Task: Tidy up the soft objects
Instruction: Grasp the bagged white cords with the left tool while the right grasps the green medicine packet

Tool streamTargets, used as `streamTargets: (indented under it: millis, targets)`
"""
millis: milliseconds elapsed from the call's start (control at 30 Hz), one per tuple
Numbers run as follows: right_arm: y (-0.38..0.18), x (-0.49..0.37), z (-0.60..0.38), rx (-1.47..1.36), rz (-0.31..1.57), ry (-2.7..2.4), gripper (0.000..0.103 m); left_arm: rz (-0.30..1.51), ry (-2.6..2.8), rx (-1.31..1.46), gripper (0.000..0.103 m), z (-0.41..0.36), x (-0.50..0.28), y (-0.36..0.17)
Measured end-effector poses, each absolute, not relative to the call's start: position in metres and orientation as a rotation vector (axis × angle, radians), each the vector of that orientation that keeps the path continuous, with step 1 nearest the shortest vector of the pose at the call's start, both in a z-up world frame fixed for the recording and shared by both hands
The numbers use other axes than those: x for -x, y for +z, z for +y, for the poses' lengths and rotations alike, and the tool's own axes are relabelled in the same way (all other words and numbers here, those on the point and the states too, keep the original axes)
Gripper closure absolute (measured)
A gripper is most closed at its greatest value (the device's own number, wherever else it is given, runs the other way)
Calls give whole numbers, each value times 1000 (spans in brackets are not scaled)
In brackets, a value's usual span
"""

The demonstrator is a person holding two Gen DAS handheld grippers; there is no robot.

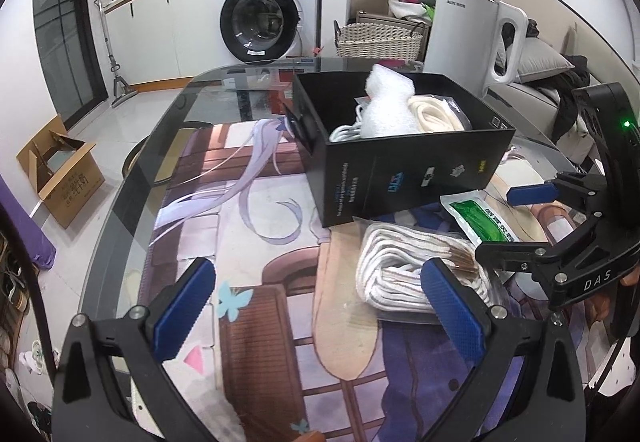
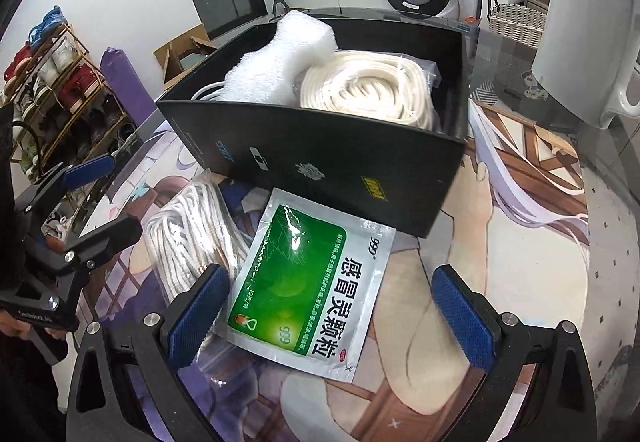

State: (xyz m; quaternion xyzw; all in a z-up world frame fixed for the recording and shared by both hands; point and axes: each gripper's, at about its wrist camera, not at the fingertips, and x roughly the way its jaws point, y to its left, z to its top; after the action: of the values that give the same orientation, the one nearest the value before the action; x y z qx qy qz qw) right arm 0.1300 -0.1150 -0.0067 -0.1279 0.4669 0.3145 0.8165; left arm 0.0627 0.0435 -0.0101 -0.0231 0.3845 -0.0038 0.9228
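Note:
An open black box [image 1: 400, 162] [image 2: 340, 162] stands on the printed mat and holds white foam [image 1: 384, 98] [image 2: 276, 62], a cream rope coil [image 1: 432, 114] [image 2: 368, 90] and a white cable [image 1: 344, 130]. In front of it lie a bagged white rope bundle [image 1: 408, 274] [image 2: 192, 238] and a green and silver sachet [image 1: 476, 218] [image 2: 304, 282]. My left gripper [image 1: 320, 314] [image 2: 108, 198] is open, its right finger beside the bundle. My right gripper [image 2: 330, 316] [image 1: 504, 222] is open just above the sachet, which lies between its fingers.
A tall white appliance [image 1: 468, 26] [image 2: 584, 34] stands on the glass table [image 1: 132, 178] behind the box to the right. On the floor beyond are a washing machine [image 1: 260, 10], a wicker basket [image 1: 376, 38] and a cardboard box [image 1: 60, 178]. A shoe rack [image 2: 56, 90] stands left.

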Motion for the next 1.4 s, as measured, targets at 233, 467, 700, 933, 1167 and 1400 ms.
streamTargets:
  millis: [233,467,700,933,1167,1400]
  targets:
    - [-8,-131,-131,334,1001,649,1,810,-55,31,0,29,-67,-13]
    - [-12,-128,-140,417,982,627,1,839,-126,27,0,15,-71,-15]
    - [-12,-129,-144,436,973,641,1,861,-178,21,0,3,-74,-16]
    - [-12,-123,-150,434,960,664,1,894,-232,-17,0,-14,-80,-20]
    - [-13,-120,-150,432,949,667,1,919,-213,-85,0,-30,-90,-26]
    - [-11,-115,-154,428,928,684,7,953,-214,-48,0,-29,-98,-31]
